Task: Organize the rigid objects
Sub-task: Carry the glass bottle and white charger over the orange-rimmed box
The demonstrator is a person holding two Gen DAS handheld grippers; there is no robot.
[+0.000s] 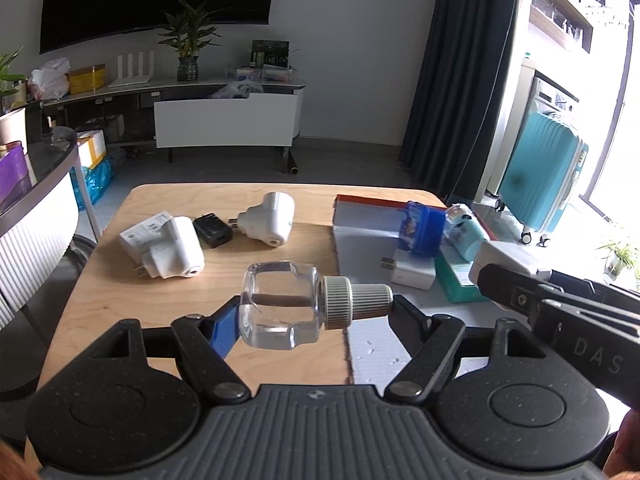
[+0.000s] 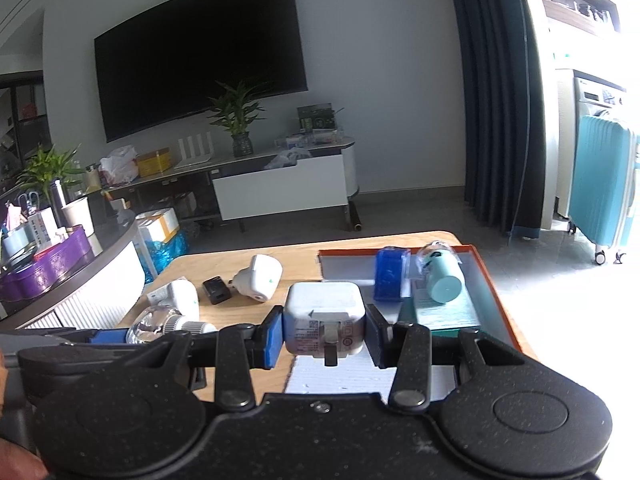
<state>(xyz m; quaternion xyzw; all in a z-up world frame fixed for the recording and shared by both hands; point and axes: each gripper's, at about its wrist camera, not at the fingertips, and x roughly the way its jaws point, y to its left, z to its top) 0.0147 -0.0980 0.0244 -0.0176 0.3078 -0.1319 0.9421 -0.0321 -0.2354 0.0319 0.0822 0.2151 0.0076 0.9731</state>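
My left gripper (image 1: 316, 306) is shut on a clear glass bottle (image 1: 280, 306) with a ribbed white cap (image 1: 356, 300), held sideways above the wooden table (image 1: 120, 300). It also shows in the right wrist view (image 2: 160, 322). My right gripper (image 2: 324, 334) is shut on a white plug adapter (image 2: 325, 324), held above the near end of the orange-rimmed tray (image 2: 496, 292). In that tray lie a blue box (image 2: 390, 276), a light blue bottle (image 2: 442, 276), a green box (image 2: 444, 314) and a white charger (image 1: 412, 272).
On the table's left lie two white plug devices (image 1: 172, 252) (image 1: 268, 220), a black charger (image 1: 212, 231) and a white flat adapter (image 1: 144, 232). A round counter (image 1: 36, 184) stands at the left, a teal suitcase (image 1: 544, 172) at the right.
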